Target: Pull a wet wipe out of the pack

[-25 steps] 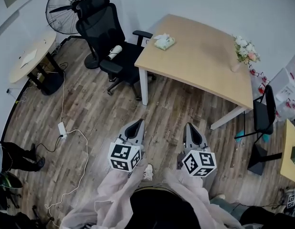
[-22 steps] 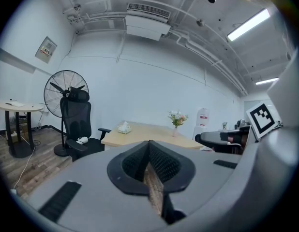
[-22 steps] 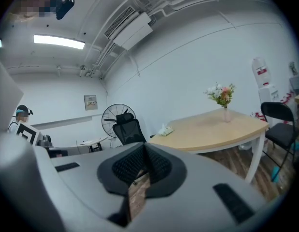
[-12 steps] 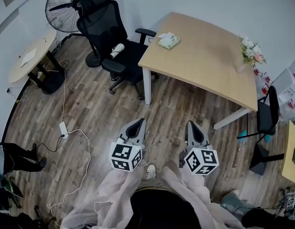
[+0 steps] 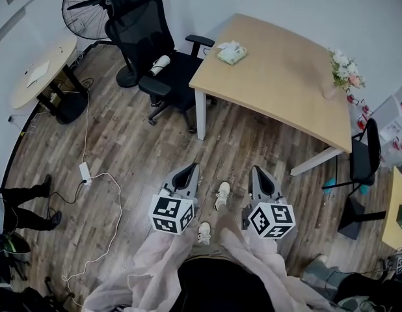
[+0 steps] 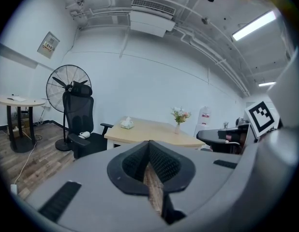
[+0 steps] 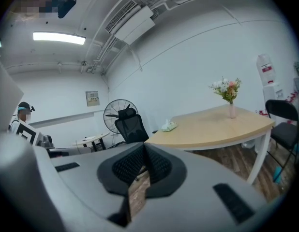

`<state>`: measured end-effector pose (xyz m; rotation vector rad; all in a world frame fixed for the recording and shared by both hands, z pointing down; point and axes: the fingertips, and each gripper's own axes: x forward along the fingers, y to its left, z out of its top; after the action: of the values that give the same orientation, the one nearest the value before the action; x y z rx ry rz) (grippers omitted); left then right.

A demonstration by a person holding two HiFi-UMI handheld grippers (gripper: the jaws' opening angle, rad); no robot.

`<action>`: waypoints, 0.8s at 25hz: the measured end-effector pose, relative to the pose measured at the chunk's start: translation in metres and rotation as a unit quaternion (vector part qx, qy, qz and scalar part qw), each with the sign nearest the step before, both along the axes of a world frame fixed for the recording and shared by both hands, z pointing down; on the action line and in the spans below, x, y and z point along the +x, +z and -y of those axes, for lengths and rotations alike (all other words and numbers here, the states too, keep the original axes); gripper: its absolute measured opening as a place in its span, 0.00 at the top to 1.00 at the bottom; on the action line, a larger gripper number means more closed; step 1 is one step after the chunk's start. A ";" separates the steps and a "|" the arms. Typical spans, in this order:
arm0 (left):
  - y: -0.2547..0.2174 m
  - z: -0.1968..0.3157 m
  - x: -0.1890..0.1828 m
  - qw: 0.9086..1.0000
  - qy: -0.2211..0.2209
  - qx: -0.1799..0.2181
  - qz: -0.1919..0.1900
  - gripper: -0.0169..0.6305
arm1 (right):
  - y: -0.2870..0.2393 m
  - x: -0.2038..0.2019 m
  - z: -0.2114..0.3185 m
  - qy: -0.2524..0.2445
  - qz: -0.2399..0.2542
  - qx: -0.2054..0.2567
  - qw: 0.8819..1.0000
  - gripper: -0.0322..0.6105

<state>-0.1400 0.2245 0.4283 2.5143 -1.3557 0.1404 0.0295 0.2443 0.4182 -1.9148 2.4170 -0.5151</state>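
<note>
So both grippers are just hanging out over the brown wooden plank floor (image 5: 136, 142), side by side, pointing towards the light wooden table (image 5: 285, 83). The left gripper (image 5: 185, 172) has its jaws pressed together at the tips with nothing between them, only a thin sliver of floor showing behind the pads. It's the same deal with the right gripper (image 5: 261, 176): closed up and empty.

The pale green wet wipe pack (image 5: 231, 53) is well ahead of both of them. It sits on the table near its far corner, a bit right of the left gripper's line and a bit left of the right one's, with a white wipe poking out the top. A black mesh office chair (image 5: 152, 38) stands ahead-left of the left gripper. A small vase of flowers (image 5: 342, 69) is far ahead-right of the right gripper.
</note>
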 end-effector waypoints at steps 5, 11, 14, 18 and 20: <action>-0.003 0.019 0.008 1.000 0.002 0.002 0.002 0.96 | -0.001 0.004 0.020 -0.005 0.000 -0.002 1.000 0.93; -0.003 0.051 0.016 1.000 0.000 0.001 0.003 0.96 | 0.003 0.010 0.054 -0.013 0.003 -0.009 1.000 0.93; -0.002 0.071 0.020 1.000 -0.001 0.000 0.002 0.96 | 0.003 0.014 0.075 -0.015 0.003 -0.011 1.000 0.93; -0.003 0.105 0.031 1.000 -0.002 0.002 0.000 0.96 | 0.002 0.025 0.105 -0.016 -0.001 -0.010 1.000 0.93; -0.004 0.121 0.038 1.000 0.000 0.003 0.000 0.96 | 0.003 0.032 0.121 -0.014 0.000 -0.010 1.000 0.93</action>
<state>-0.1023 0.1038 0.4245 2.5183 -1.3589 0.1377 0.0616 0.1236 0.4208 -1.8908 2.4523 -0.5419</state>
